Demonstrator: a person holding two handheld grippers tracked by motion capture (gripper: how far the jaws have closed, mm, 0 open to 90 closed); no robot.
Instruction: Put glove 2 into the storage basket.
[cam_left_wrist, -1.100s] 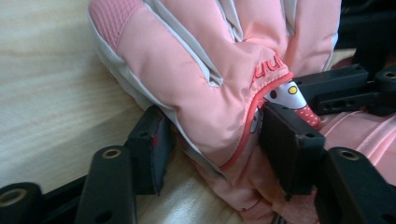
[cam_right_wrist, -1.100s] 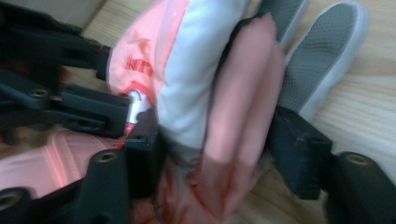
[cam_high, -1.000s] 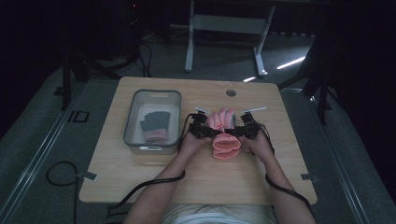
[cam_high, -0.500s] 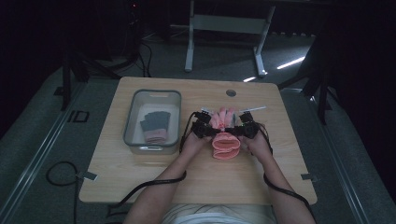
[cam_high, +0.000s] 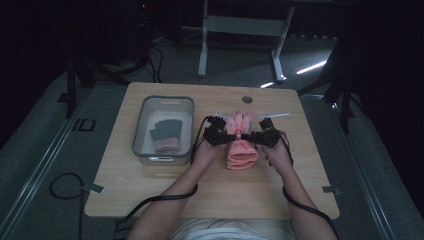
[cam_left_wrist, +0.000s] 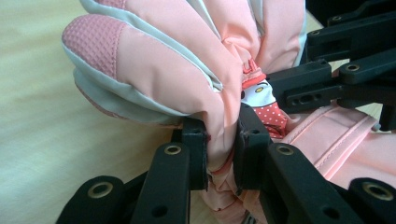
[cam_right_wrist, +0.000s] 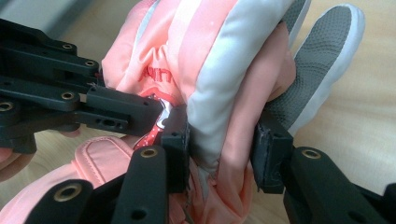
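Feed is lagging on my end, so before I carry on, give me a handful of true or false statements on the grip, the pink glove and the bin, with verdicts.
1. The left gripper is clamped on pink glove fabric. True.
2. The right gripper hangs open, clear of the glove. False: its jaws squeeze a thick fold of the glove.
3. The grey bin sits to the left of the glove on the wooden table. True.
4. The bin holds nothing. False: a dark grey glove with a pinkish cuff lies in it.
5. The pink glove's fingers point away from the person. True.
6. The two grippers hold the glove at opposite ends of the table. False: they grip it close together, nearly meeting.
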